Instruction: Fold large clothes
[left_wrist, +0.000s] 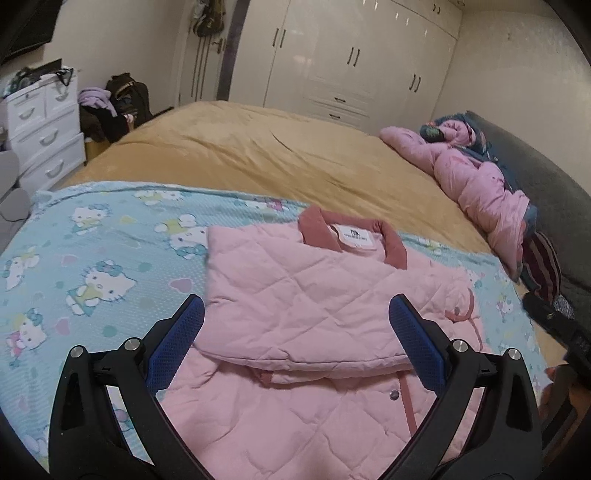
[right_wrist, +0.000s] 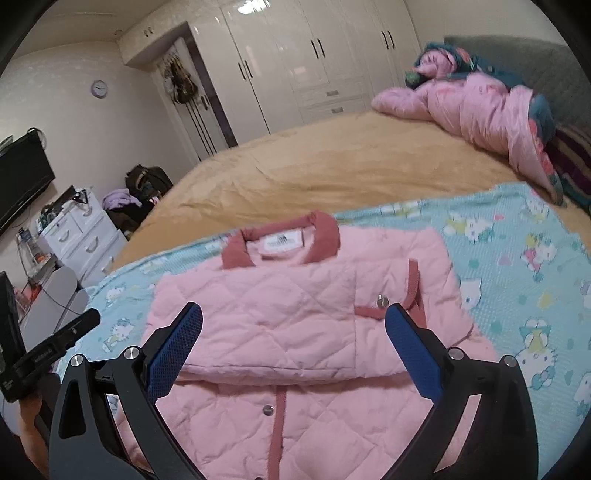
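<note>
Pink quilted jacket (left_wrist: 295, 295) folded on blanket (left_wrist: 92, 258); left gripper (left_wrist: 295, 332), right gripper (right_wrist: 293, 332) fingers spread, empty.

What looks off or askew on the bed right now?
Nothing on the fold itself: the pink quilted jacket lies flat on the cartoon-print blanket, sleeves folded in, collar up top. Both tongs, left and right, hang open above it. Only untidy item: a pink duvet bunched in a heap at the headboard.
</note>
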